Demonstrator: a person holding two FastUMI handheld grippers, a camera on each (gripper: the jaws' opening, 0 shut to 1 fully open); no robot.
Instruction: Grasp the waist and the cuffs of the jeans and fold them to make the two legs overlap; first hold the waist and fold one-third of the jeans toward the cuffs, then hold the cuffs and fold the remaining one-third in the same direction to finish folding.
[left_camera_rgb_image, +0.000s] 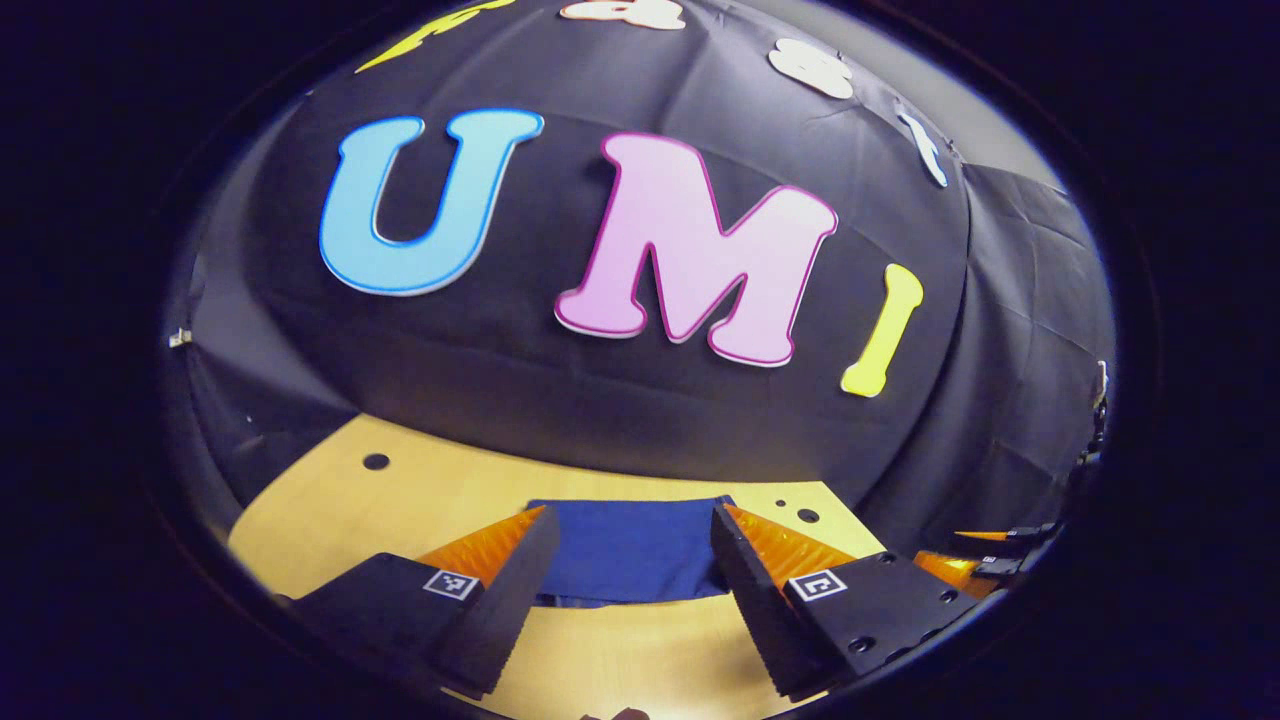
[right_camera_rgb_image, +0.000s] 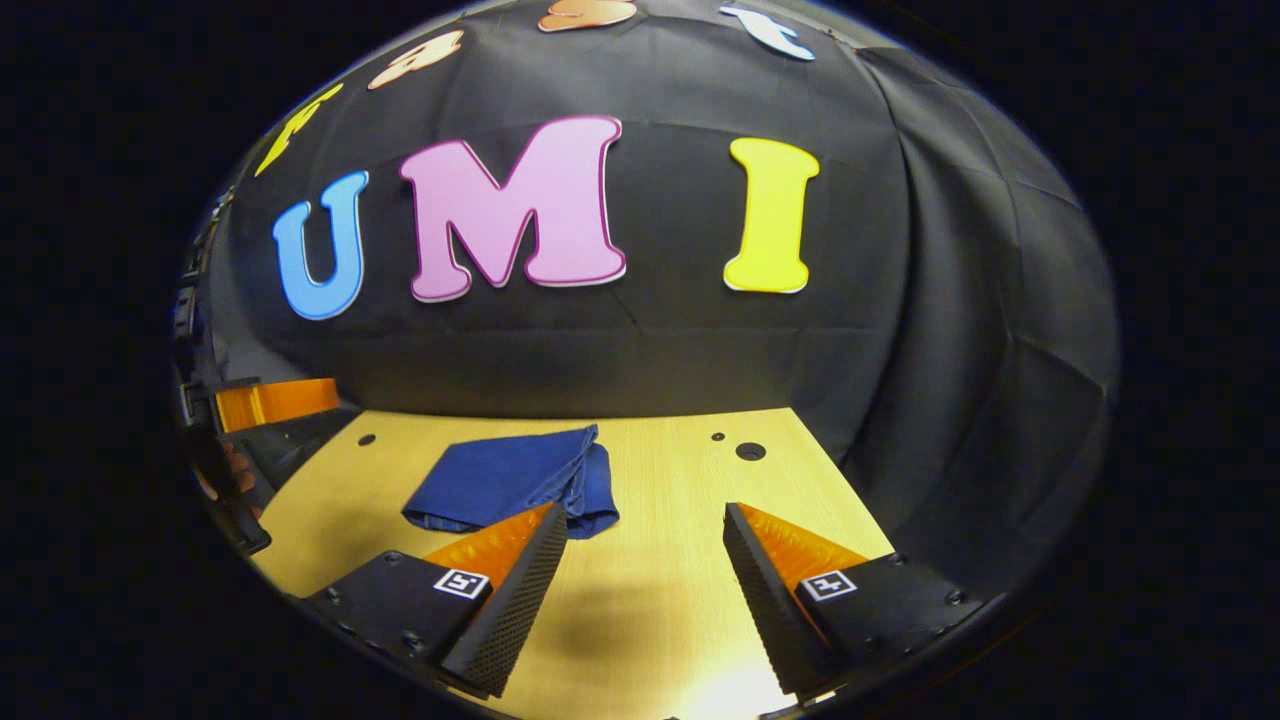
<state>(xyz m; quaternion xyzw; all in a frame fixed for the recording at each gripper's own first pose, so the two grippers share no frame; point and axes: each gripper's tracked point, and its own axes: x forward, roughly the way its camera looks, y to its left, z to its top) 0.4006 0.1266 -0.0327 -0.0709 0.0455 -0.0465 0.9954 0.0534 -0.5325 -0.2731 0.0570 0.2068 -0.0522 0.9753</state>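
Note:
The jeans lie folded into a compact dark-blue bundle on the wooden table. In the left gripper view they rest flat just beyond my left gripper, which is open with nothing between its fingers. In the right gripper view the jeans sit ahead and to the left of my right gripper, which is open and holds nothing. The left gripper appears at the far left edge of the right gripper view, held by a hand.
The table has small round holes near its far edge. The black cloth wall rises right behind the table. The right gripper's fingers peek in at the right edge of the left gripper view.

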